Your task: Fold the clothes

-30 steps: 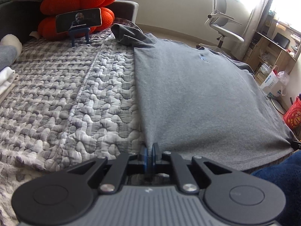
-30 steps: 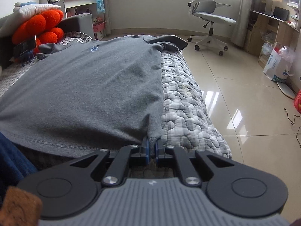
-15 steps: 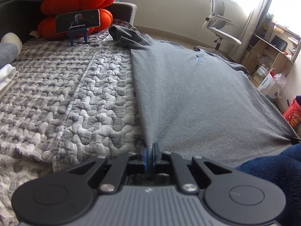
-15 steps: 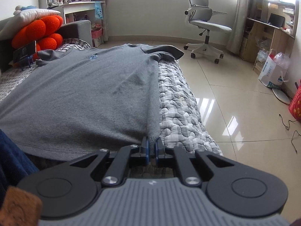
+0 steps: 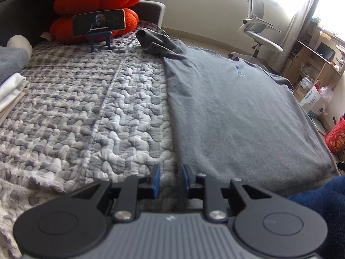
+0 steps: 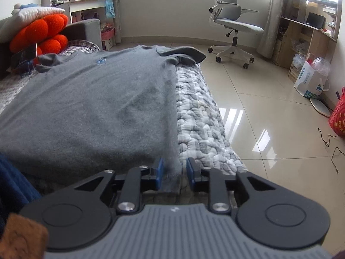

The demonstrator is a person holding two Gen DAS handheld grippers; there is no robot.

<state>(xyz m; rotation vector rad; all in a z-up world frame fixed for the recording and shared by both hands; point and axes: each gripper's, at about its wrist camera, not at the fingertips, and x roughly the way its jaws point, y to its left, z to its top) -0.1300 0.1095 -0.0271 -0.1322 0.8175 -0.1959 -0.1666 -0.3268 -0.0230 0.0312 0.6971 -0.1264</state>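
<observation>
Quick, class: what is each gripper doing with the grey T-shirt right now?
Left gripper: jaws opening, letting go of the grey T-shirt hem corner.
Right gripper: jaws opening, the other hem corner lying loose between them.

My grey T-shirt [image 5: 237,112] is matt knit cloth, soft and faintly fuzzy, with a small blue stitched emblem. The bed cover [image 5: 86,118] under it is puckered quilted cloth, rough and bumpy. The floor [image 6: 269,108] is glossy pale tile, mirroring the window light. My left gripper [image 5: 170,181] and right gripper [image 6: 174,173] show matt black plastic arms, ribbed grey housings, bright metal pivot pins and smooth blue pads. The orange cushion [image 5: 101,0] looks plush
</observation>
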